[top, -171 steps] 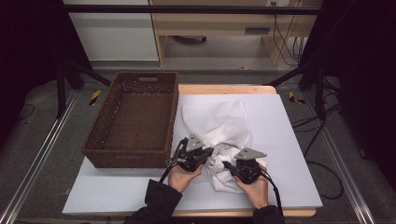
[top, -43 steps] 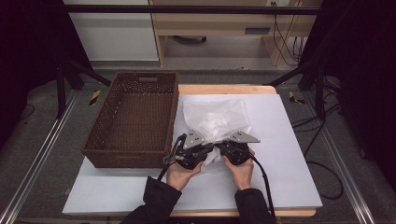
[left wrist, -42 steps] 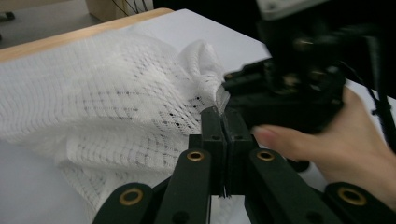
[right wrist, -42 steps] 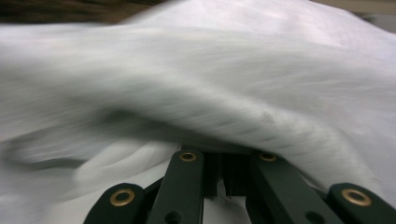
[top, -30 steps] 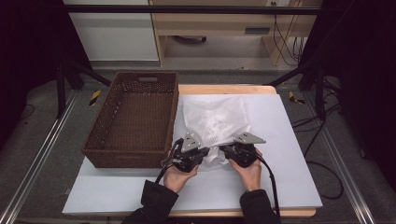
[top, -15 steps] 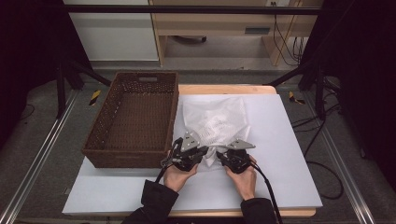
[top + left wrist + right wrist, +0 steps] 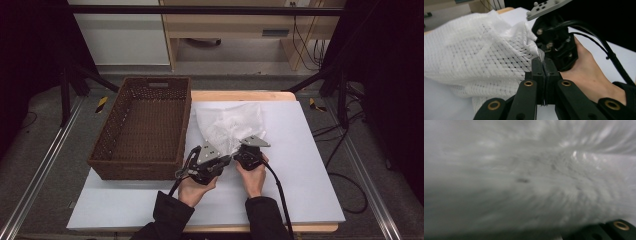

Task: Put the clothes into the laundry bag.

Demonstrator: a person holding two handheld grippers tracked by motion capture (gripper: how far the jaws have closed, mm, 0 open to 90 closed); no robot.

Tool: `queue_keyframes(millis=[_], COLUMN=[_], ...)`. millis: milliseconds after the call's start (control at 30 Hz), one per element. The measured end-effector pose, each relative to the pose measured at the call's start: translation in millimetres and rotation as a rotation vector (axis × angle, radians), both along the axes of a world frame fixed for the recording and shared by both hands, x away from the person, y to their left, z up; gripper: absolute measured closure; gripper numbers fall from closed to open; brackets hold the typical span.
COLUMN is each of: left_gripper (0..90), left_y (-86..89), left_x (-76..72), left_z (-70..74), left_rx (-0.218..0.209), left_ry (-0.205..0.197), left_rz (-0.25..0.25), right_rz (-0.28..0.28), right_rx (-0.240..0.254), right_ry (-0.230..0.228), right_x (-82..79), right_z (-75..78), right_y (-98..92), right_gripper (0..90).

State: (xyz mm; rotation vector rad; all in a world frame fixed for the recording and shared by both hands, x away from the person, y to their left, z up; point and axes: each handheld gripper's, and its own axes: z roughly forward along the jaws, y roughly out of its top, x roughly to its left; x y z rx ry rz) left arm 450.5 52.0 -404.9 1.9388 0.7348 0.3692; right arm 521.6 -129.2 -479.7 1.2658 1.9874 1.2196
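Observation:
A white mesh cloth [image 7: 231, 127] lies bunched on the white table mat, right of the basket. My left gripper [image 7: 226, 162] is at the cloth's near edge, and in its own view [image 7: 543, 61] the jaws are pinched shut on a thin fold of the cloth [image 7: 486, 52]. My right gripper [image 7: 241, 150] sits close beside it on the right, its tips [image 7: 539, 51] at the same gathered edge. Its jaws have just been closing, and they look shut on the cloth. Blurred cloth [image 7: 524, 180] lies right over its camera and hides the fingertips.
A dark wicker basket [image 7: 186, 125] stands open and empty at the left of the mat [image 7: 300, 165], its near right corner just beside my left gripper. Cables trail from both grippers toward the near table edge. Black frame legs stand beyond the table.
My right gripper has moved left, closer to the left gripper, to the cloth's near edge. The left gripper has kept its place and its hold on the cloth.

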Motion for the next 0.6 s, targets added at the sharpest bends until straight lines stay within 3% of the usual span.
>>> queue_keyframes(millis=[67,200,300,433,500,600], left_gripper=[89.0,89.0,88.9,88.9,88.9,88.9], left_y=[6.2,16.0,17.5,13.4,11.6,9.9], left_x=[4.3,11.7,15.3,16.4,17.2,18.7], left_z=[-8.5,-18.2,-21.4,-24.3,-25.6,-27.2], left_rx=[-0.008,-0.005,0.0,0.008,0.008,0.015], left_ry=[0.028,0.054,0.057,0.057,0.061,0.061], left_rz=[0.016,0.051,0.063,0.067,0.069,0.068], right_rz=[-0.005,0.046,0.143,0.215,0.216,0.159], right_rx=[-0.033,-0.019,0.005,0.025,0.01,0.005], right_ry=[0.001,0.0,0.027,0.047,0.029,0.033], right_x=[3.3,-4.7,-22.2,-49.1,-59.4,-63.4], right_z=[-6.0,0.7,12.2,20.2,22.2,18.0], right_y=[3.2,-2.5,-15.8,-32.7,-41.1,-53.0], right_gripper=[79.4,68.8,54.7,48.2,47.4,44.8])
